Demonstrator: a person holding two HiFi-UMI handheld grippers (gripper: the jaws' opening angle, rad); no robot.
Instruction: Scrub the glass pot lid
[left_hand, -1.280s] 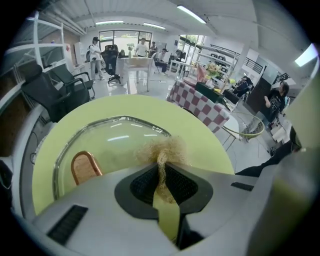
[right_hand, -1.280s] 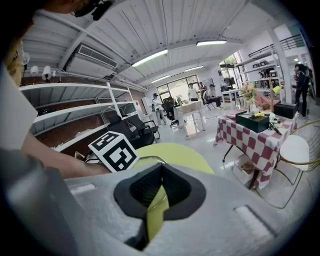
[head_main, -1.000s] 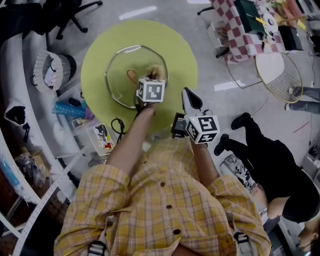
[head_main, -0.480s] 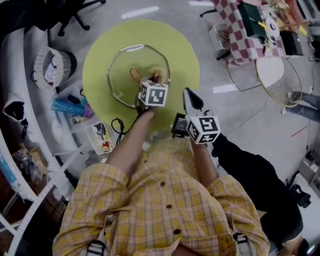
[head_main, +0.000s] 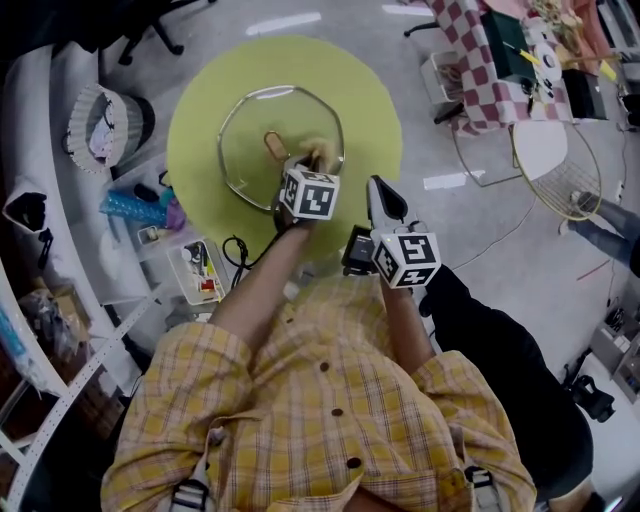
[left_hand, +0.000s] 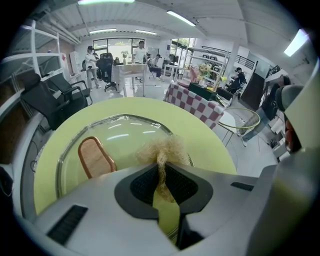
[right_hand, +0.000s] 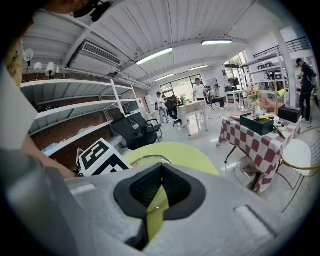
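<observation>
Jaws on the left gripper (left_hand: 162, 172) are clamped tight on a tuft of tan scrubber (left_hand: 167, 150), whose frayed end presses on the near right edge of the glass pot lid (head_main: 245, 130). The lid lies flat on the round green table (head_main: 370, 110), its brown handle (left_hand: 95, 157) just left of the scrubber. To the right and nearer, the right gripper (right_hand: 160, 187) hangs clear of the lid, jaws drawn together on nothing.

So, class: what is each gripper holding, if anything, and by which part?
The left gripper pinches a beige fibrous scrubber by its narrow bunched end; its fluffy end sticks out over the glass pot lid. The right gripper holds nothing.
</observation>
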